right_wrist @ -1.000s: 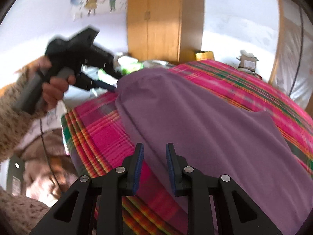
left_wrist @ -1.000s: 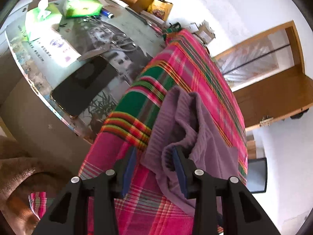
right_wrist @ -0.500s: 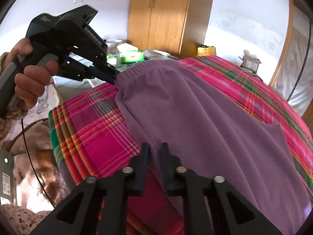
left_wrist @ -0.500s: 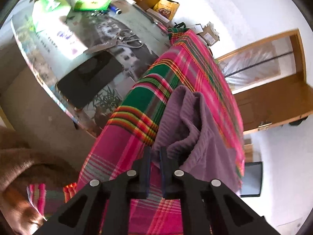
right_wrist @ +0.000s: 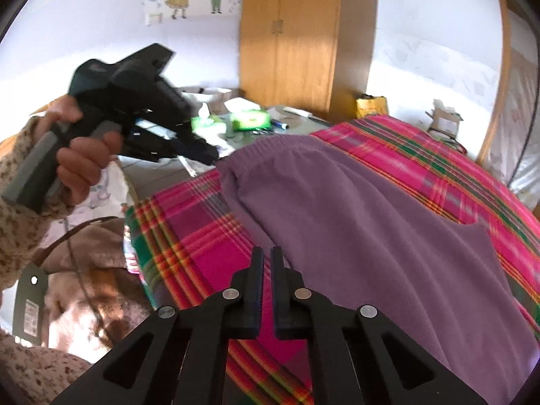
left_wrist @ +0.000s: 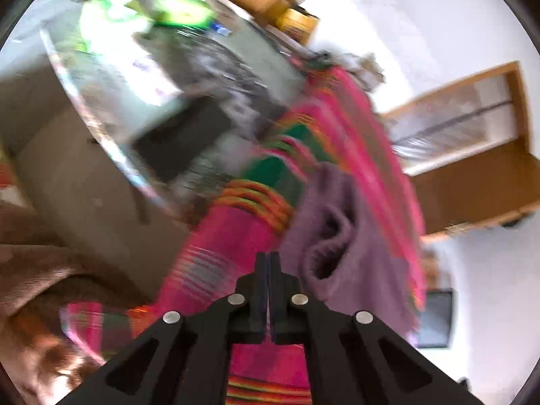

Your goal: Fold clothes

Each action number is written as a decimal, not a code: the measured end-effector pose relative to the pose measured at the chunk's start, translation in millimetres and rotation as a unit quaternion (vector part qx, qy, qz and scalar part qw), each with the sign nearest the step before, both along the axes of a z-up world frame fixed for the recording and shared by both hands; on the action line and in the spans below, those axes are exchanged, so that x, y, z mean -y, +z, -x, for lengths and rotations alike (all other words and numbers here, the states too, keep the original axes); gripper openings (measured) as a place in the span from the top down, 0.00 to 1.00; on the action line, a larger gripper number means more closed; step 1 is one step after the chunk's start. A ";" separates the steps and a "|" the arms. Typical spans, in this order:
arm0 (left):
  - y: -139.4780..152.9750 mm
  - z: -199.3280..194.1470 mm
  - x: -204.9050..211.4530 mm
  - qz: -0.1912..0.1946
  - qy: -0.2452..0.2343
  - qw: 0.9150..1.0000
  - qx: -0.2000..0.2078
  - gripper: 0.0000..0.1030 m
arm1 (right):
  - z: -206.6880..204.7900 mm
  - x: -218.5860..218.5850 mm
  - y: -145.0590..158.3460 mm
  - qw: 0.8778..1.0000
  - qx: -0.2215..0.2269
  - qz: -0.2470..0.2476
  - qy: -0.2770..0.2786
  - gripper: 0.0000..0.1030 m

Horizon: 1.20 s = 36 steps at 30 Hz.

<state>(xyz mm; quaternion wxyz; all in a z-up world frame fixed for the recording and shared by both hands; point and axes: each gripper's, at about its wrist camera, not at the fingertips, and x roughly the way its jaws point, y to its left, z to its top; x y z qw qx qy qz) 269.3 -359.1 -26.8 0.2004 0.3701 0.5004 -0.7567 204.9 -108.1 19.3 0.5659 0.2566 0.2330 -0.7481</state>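
A purple garment (right_wrist: 371, 219) lies spread on a pink plaid cloth (right_wrist: 209, 222), its ribbed waistband toward the far left. My right gripper (right_wrist: 267, 253) hovers over the plaid just left of the garment's near edge. Its jaws are closing to a thin slit, and nothing is between them. A hand (right_wrist: 84, 158) holds my left gripper (right_wrist: 207, 153) a little left of the waistband corner. In the blurred left wrist view, the left gripper (left_wrist: 268, 256) has its jaws closing pad to pad with no cloth between them. There the bunched purple garment (left_wrist: 347, 246) is just to its right.
A glass-topped table (left_wrist: 111, 101) left of the plaid cloth carries green tissue packs (left_wrist: 182, 10) and a black slab (left_wrist: 182, 141). A brown blanket (left_wrist: 40, 263) lies low on the left. A wooden wardrobe (right_wrist: 290, 33) and a cardboard box (right_wrist: 445, 118) stand behind.
Both grippers went from open to closed. The left one slid leftward off the waistband edge it straddled. The right one pulled back slightly over the plaid.
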 end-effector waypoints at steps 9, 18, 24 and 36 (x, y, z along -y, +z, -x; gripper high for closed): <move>8.5 -0.4 -9.9 -0.011 -0.020 0.999 -0.037 0.87 | 13.5 5.2 -8.9 0.999 -0.006 -0.012 -0.031 0.94; 16.9 33.3 -39.0 -0.014 -0.085 0.996 -0.025 0.68 | 38.9 15.3 -16.4 0.997 -0.022 -0.038 -0.069 0.79; 3.7 42.4 -35.7 -0.051 -0.074 0.996 -0.017 0.67 | 41.9 15.4 -22.4 0.997 -0.025 -0.048 -0.063 0.77; 24.4 41.7 -36.9 -0.028 -0.054 0.998 -0.030 0.67 | 36.4 11.4 -26.1 0.997 -0.039 -0.042 -0.058 0.77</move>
